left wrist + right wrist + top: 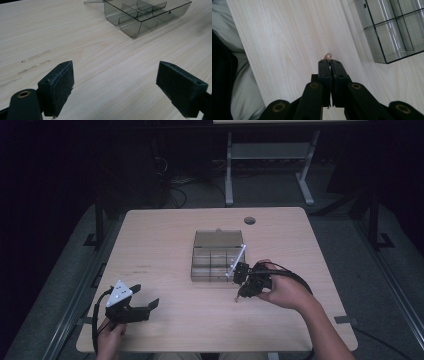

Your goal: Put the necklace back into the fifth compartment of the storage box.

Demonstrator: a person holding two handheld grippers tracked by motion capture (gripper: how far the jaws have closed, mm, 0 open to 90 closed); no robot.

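My right gripper point(239, 296) point(329, 61) hovers just over the table in front of the box's right corner. It is shut on a small brownish ring point(327, 55) point(236, 300), which pokes out past its tips. A smoky clear organizer box point(215, 265) point(147, 17) point(392, 30) with several compartments sits mid-table with its lid point(218, 238) folded open at the back. My left gripper point(145, 295) point(115, 75) is near the front left of the table. It is open, with bare wood between its pads point(60, 85).
The light wooden table point(165, 250) has a round grommet hole point(250, 220) near its far edge. Faint scuff marks point(32, 62) lie left of the box. The person's pale clothing point(239, 82) shows past the front edge. Table legs and cables stand on the floor behind.
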